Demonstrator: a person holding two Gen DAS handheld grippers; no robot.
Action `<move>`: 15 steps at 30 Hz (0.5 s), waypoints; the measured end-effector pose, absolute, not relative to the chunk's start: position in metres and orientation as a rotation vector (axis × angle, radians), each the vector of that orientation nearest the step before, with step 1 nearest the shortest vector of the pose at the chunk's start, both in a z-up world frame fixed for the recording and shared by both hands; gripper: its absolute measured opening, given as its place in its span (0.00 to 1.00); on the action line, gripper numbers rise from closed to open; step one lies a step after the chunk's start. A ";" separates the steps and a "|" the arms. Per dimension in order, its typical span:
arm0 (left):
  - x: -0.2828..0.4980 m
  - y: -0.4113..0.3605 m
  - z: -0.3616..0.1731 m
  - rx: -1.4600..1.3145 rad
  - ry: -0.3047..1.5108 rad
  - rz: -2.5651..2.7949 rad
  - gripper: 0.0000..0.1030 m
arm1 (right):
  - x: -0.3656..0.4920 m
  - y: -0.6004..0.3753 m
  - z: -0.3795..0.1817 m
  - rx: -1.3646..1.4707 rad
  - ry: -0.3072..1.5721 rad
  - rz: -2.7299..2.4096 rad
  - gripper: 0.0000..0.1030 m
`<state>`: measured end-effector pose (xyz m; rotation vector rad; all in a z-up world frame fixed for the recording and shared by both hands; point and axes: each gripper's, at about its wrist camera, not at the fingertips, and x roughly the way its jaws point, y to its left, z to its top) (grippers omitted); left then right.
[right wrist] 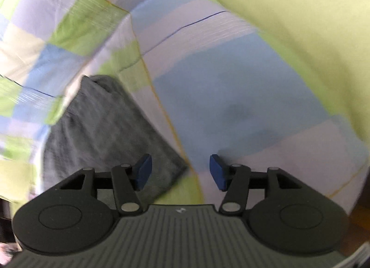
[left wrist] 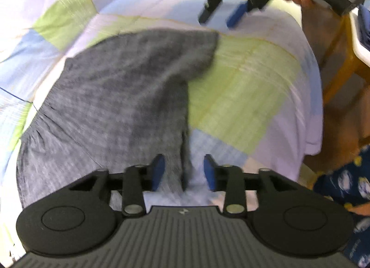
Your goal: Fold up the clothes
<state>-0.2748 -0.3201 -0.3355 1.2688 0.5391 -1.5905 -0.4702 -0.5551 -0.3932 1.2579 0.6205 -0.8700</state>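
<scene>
A grey garment [left wrist: 120, 96] lies spread on the checked bed cover [left wrist: 242, 87], with one part folded over. My left gripper [left wrist: 184, 172] is open, its blue pads on either side of the garment's near edge, not closed on it. My right gripper [left wrist: 222, 17] shows at the top of the left wrist view, open, above the cover beyond the garment's far corner. In the right wrist view the right gripper [right wrist: 180, 172] is open and empty, with the garment [right wrist: 108, 133] to its left on the cover [right wrist: 242, 106].
The bed's edge drops off on the right [left wrist: 316, 110]. A wooden chair or stool [left wrist: 342, 66] stands beside it with a white basket [left wrist: 360, 38] on top. The person's patterned navy clothing [left wrist: 346, 180] is at the lower right.
</scene>
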 end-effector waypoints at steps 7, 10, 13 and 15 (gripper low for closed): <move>-0.284 -0.325 -0.369 1.427 0.409 -1.584 0.47 | -0.466 -0.542 -0.405 1.338 0.598 -0.868 0.50; -0.277 -0.330 -0.370 1.463 0.411 -1.605 0.42 | -0.462 -0.540 -0.409 1.346 0.583 -0.858 0.50; -0.279 -0.331 -0.376 1.515 0.412 -1.641 0.04 | -0.459 -0.538 -0.412 1.352 0.570 -0.849 0.50; -0.281 -0.329 -0.378 1.532 0.404 -1.661 0.00 | -0.456 -0.540 -0.415 1.345 0.566 -0.847 0.46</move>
